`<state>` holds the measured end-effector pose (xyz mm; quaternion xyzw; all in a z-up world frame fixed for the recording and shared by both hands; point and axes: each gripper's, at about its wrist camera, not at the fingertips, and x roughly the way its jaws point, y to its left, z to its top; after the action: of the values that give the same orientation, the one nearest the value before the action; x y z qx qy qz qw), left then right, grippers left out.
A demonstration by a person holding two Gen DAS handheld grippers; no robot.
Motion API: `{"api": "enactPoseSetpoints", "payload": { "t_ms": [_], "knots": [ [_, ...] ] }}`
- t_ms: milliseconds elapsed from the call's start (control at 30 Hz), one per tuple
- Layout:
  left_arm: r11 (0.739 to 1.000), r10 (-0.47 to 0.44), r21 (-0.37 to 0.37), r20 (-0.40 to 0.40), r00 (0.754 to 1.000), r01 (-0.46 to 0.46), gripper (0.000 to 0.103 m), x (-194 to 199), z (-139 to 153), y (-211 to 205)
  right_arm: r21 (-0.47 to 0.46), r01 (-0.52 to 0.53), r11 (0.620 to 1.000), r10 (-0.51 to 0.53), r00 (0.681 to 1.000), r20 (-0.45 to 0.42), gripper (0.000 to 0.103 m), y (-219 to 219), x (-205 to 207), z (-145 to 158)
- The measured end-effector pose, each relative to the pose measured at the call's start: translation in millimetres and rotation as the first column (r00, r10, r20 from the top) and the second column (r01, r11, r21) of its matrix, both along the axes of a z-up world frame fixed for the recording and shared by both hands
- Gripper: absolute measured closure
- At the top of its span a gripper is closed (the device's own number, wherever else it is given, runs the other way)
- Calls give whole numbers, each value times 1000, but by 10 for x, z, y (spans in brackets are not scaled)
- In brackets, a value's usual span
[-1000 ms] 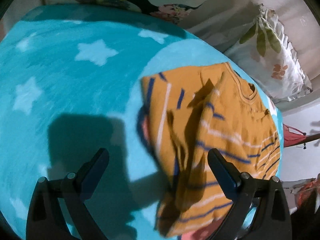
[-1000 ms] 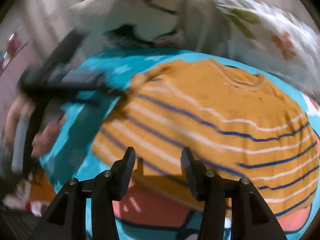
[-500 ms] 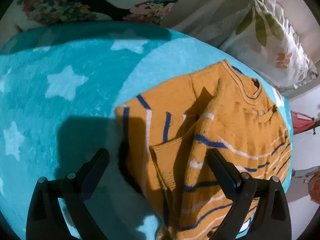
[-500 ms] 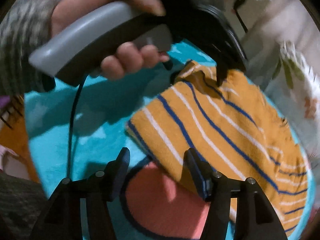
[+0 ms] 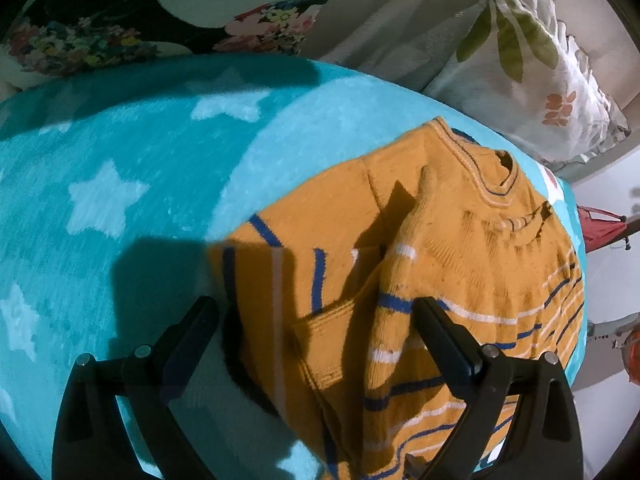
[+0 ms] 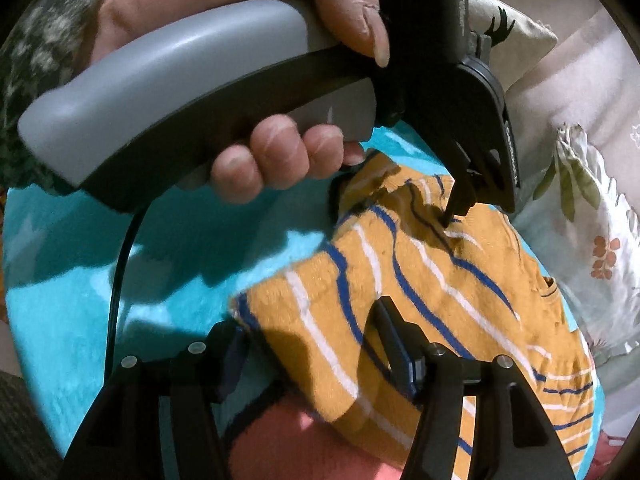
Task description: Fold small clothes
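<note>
Right wrist view: your right gripper (image 6: 316, 340) gapes astride the mustard striped knit sweater (image 6: 440, 300) hem; left gripper (image 5: 316, 320) spread too, so clamp both layers squarely before lifting.

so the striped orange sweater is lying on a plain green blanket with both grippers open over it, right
Not quite: the blanket is turquoise with pale stars, not plain green, as the left wrist view shows. The striped orange sweater does lie on it, with the left gripper and right gripper open over it.
</note>
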<state>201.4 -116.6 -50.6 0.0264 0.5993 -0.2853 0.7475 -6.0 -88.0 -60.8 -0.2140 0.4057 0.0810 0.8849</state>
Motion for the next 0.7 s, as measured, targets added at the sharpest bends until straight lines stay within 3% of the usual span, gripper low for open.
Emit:
{"api": "enactPoseSetpoints", "payload": {
  "t_ms": [167, 267, 300, 333, 367, 400, 567, 700],
  "knots": [
    [1000, -3, -24, -14, 1000, 2, 5, 50, -19, -47, -20, 21, 1000, -21, 1000, 2, 41, 92, -38, 37],
    [1000, -6, -23, -13, 1000, 5, 8, 44, -1, -30, -32, 32, 999, -32, 999, -11, 62, 95, -29, 39],
    [1000, -10, -11, 1, 1000, 10, 26, 29, 20, -32, -34, 38, 999, -39, 999, -16, 74, 87, -24, 42],
    [1000, -7, 9, 18, 1000, 7, 56, 13, 38, -50, -23, 44, 999, -44, 999, -19, 84, 71, -24, 58],
    [1000, -13, 13, 7, 1000, 13, 66, 1, 58, -76, -14, 50, 999, -50, 999, -21, 89, 35, -5, 61],
    [1000, -11, -2, -12, 1000, 11, 82, -6, 72, -91, 7, 57, 998, -56, 998, -28, 93, 0, 8, 88],
    [996, 8, 83, 74, 997, -14, 84, -156, 310, -252, 85, 49, 995, -48, 999, -14, 95, -173, 0, 252],
    [995, 15, 94, 113, 993, -25, 84, -255, 577, -374, 147, 49, 988, -55, 998, 38, 95, -407, -156, 494]
  ]
}}
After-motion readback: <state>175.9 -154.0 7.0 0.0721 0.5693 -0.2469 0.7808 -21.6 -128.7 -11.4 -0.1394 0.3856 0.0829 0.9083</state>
